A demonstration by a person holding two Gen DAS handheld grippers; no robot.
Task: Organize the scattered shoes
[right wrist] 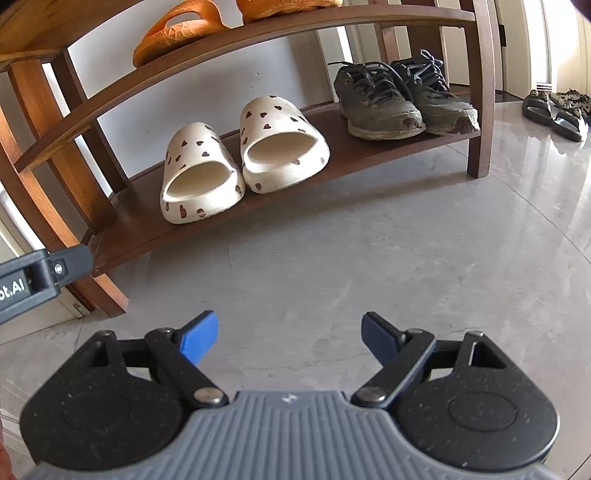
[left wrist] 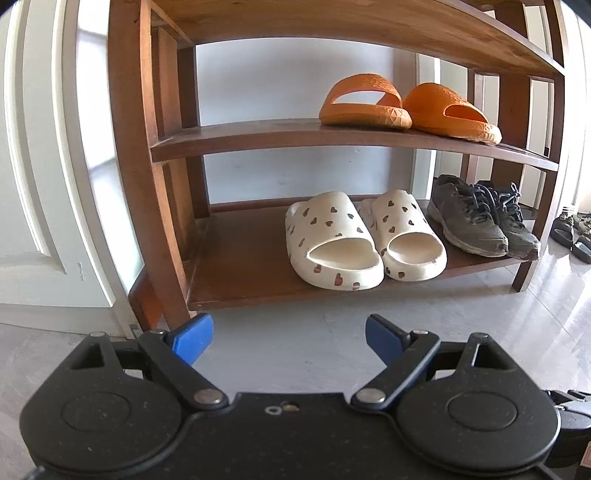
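Claws, left claw [left wrist: 289,334] and right claw [right wrist: 289,332], gape empty; heart-print slides [left wrist: 364,238] paired on shoe rack [left wrist: 240,295], likely for tidiness.

The left wrist view sits low over the floor [left wrist: 295,343], near the rack [left wrist: 140,147], facing its left half almost head-on and tilted a little downward; its own gripper [left wrist: 289,338] fills the bottom edge. The right wrist view stands further right and a bit further back, tilted more steeply down, so more floor [right wrist: 369,258] shows, and it looks at the rack [right wrist: 480,110] obliquely toward the left. Both views share the white slides [left wrist: 364,240] [right wrist: 243,158], the sneakers [left wrist: 480,218] [right wrist: 402,99], the orange slides [left wrist: 406,107] [right wrist: 192,29] and the sandals [left wrist: 572,232] [right wrist: 557,110] far right. The left gripper's side [right wrist: 37,284] enters the right view's left edge.
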